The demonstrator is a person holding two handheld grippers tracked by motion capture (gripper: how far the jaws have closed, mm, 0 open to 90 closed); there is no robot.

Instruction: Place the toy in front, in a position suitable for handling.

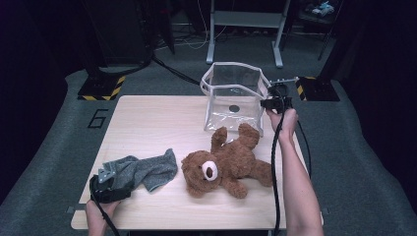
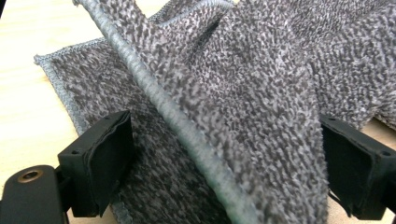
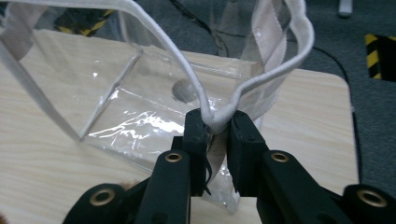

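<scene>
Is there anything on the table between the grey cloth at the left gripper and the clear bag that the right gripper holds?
Yes. The brown teddy bear lies on the table between the grey cloth and the clear bag, just in front of the bag.

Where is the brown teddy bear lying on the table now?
In the high view the teddy bear lies at the table's middle-right, just in front of the clear bag and right of the grey cloth.
</scene>
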